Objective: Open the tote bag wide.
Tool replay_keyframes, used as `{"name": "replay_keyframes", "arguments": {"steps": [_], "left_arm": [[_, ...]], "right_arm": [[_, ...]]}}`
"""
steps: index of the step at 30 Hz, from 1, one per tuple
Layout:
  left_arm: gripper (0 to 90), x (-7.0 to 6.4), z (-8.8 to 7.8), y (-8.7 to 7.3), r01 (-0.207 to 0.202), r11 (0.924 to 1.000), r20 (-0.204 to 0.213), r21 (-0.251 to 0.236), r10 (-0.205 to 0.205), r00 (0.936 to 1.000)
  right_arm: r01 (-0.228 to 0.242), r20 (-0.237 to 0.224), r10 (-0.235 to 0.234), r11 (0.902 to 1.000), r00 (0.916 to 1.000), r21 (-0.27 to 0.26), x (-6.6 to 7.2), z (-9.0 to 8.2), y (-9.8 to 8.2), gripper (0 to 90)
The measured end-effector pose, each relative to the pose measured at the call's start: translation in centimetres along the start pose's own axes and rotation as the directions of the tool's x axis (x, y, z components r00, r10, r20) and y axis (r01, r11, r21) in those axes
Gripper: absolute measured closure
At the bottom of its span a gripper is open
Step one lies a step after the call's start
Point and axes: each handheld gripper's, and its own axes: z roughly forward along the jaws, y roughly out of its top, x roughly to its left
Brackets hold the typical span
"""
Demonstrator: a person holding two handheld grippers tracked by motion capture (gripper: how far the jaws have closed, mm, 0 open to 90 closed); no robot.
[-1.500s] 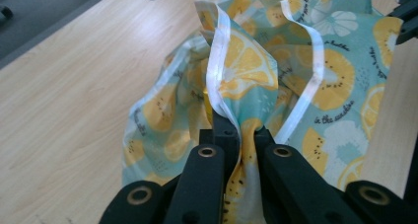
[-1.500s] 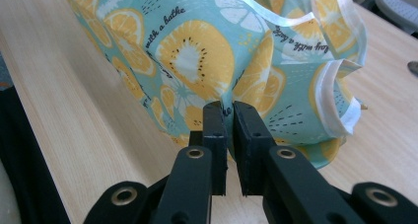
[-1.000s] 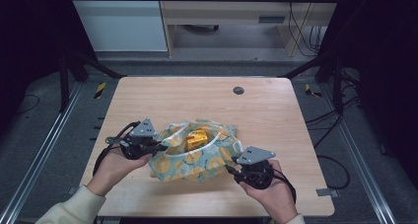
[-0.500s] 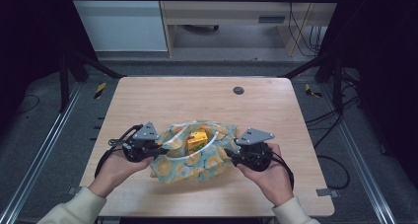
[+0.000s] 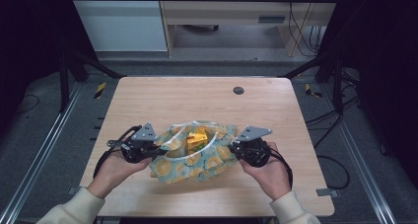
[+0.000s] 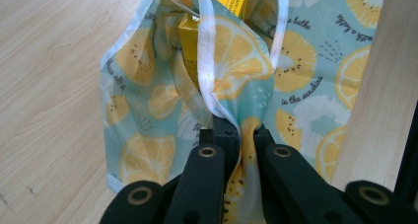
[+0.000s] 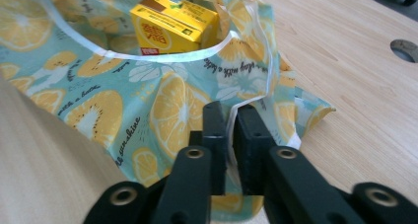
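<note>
The hand-held gripper [image 7: 228, 116] has just closed, pinching the lemon-print bag's [image 7: 162, 100] white-trimmed edge beside a yellow carton [image 7: 170, 24].

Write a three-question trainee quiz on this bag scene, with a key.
1. True or false: the left hand-held gripper is shut on the fruit-print bag.
2. What lies inside the bag? A) a yellow carton B) a red mug C) a green bottle
3. What does the right hand-held gripper pinch?

Key:
1. True; its jaws clamp a bunched fold of the bag's cloth.
2. A, the yellow carton.
3. The bag's white-trimmed edge; its jaws have just been closing on it.
</note>
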Motion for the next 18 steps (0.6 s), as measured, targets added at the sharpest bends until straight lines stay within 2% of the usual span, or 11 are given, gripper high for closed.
{"name": "replay_keyframes", "arguments": {"steps": [8, 12, 18], "left_arm": [[88.8, -0.5, -0.6, -0.6, -0.005, 1.0000, 0.007, -0.005, 0.005, 1.0000], [88.8, -0.9, -0.2, -1.4, -0.018, 0.9997, 0.025, 0.016, 0.018, 0.9995], [88.6, -1.1, 0.7, -2.2, -0.038, 0.9974, 0.033, 0.060, 0.036, 0.9988]], "right_arm": [[0.033, -0.011, -0.033, 0.9972, 0.9994, -0.067, 0.5, -2.7, -1.3, 87.9], [0.053, -0.024, -0.055, 0.9963, 0.9982, -0.068, 0.8, -3.3, -2.4, 87.6], [0.041, -0.060, -0.043, 0.9984, 0.9973, -0.039, 1.0, -2.9, -3.8, 86.4]]}}
